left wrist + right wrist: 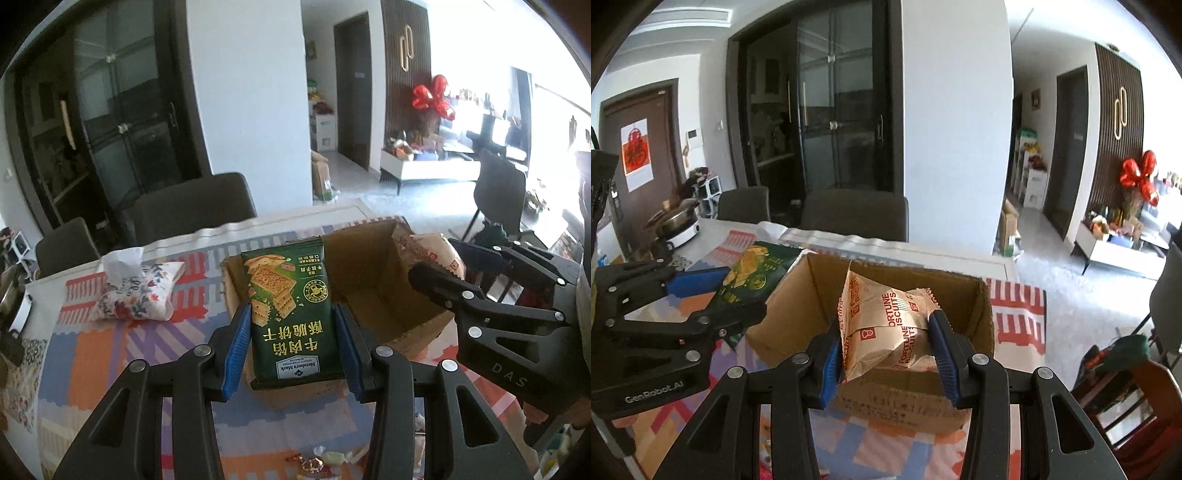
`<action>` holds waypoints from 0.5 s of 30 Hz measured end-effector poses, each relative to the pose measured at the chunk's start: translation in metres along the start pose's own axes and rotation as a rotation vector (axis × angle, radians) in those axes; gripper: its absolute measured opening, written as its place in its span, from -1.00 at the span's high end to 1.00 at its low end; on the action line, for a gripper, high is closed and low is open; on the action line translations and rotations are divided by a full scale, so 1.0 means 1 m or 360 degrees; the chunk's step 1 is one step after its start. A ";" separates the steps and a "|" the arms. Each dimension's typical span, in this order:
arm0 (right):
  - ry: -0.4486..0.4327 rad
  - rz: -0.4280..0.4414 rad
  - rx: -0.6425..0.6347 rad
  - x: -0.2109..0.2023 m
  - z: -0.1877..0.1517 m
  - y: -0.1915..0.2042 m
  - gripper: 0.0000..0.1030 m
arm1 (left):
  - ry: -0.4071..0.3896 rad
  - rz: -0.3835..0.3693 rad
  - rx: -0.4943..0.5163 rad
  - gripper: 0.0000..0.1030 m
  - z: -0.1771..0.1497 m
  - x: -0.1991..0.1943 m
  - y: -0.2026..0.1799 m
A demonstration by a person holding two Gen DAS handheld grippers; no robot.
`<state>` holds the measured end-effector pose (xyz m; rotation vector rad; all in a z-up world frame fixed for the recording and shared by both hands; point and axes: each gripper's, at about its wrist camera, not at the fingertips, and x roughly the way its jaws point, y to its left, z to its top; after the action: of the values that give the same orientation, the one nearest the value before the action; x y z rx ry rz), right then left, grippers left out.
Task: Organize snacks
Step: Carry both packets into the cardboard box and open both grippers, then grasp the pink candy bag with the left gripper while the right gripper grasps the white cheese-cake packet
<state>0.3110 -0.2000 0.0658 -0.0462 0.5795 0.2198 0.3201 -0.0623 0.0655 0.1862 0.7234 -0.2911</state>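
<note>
holding a stack of green beef-floss cracker packets (291, 314) between its blue pads, the left gripper (292, 350) is clenched on the stack above the near left corner of an open cardboard box (373, 280). the right gripper (886, 354) is likewise clamped on a bundle of orange fortune biscuits packets (886, 325), which hangs over the middle of the same box (982, 317). the box sits on a patterned tablecloth (110, 354), and from these views it looks empty inside.

what could go wrong, as a judgement: both loads are loose stacks pinched only at their sides, so a packet in the middle could slide out and land on the cloth instead of in the box. the green stack also sits near the box's left wall, so letting go from there could leave it caught on the rim. the two grippers are close together, and lowering both at once could knock one load against the other.

counts: one box, two grippers. at least two fortune biscuits packets show; the green stack has several layered edges at its top, but the exact number cannot be told. one floral tissue pouch (136, 291) lies far left on the cloth, and a few wrapped candies (317, 461), blurred and partly hidden, lie at the near edge.
</note>
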 end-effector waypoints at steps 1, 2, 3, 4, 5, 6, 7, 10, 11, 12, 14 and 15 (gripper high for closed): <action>0.0014 -0.0001 0.0006 0.005 0.000 -0.001 0.13 | 0.0017 -0.0004 -0.0011 0.15 0.002 0.005 0.001; 0.0026 -0.0006 0.0015 0.009 0.001 -0.003 0.13 | 0.0034 -0.0009 -0.0022 0.15 0.004 0.009 0.001; 0.0036 -0.0013 0.0026 0.014 0.002 -0.006 0.13 | 0.0063 -0.0022 -0.0025 0.15 0.007 0.016 0.002; 0.0042 -0.0015 0.0032 0.017 0.003 -0.007 0.13 | 0.0075 -0.0022 -0.0029 0.14 0.008 0.020 0.002; 0.0050 -0.0024 0.0043 0.021 0.004 -0.009 0.13 | 0.0092 -0.0015 -0.0037 0.14 0.010 0.026 0.003; 0.0050 -0.0029 0.0047 0.022 0.003 -0.012 0.13 | 0.0110 -0.0011 -0.0040 0.13 0.011 0.030 0.003; 0.0047 -0.0040 0.0045 0.023 0.002 -0.013 0.10 | 0.0118 -0.0006 -0.0041 0.10 0.011 0.032 0.004; 0.0062 -0.0121 0.0035 0.025 -0.001 -0.014 -0.30 | 0.0107 0.0026 -0.0051 -0.23 0.010 0.030 0.005; 0.0059 -0.0149 0.0039 0.024 -0.001 -0.016 -0.42 | 0.0098 0.0042 -0.0067 -0.26 0.008 0.026 0.007; 0.0044 -0.0182 0.0042 0.021 -0.002 -0.016 -0.50 | 0.0087 0.0045 -0.0075 -0.27 0.006 0.022 0.007; 0.0037 -0.0199 0.0032 0.015 -0.004 -0.015 -0.50 | 0.0065 0.0053 -0.0074 -0.31 0.002 0.012 0.007; 0.0039 -0.0204 0.0035 0.012 -0.005 -0.014 -0.50 | 0.0053 0.0073 -0.0078 -0.38 0.000 0.006 0.007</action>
<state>0.3211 -0.2122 0.0545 -0.0643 0.6010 0.0885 0.3262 -0.0566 0.0618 0.1610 0.7578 -0.2269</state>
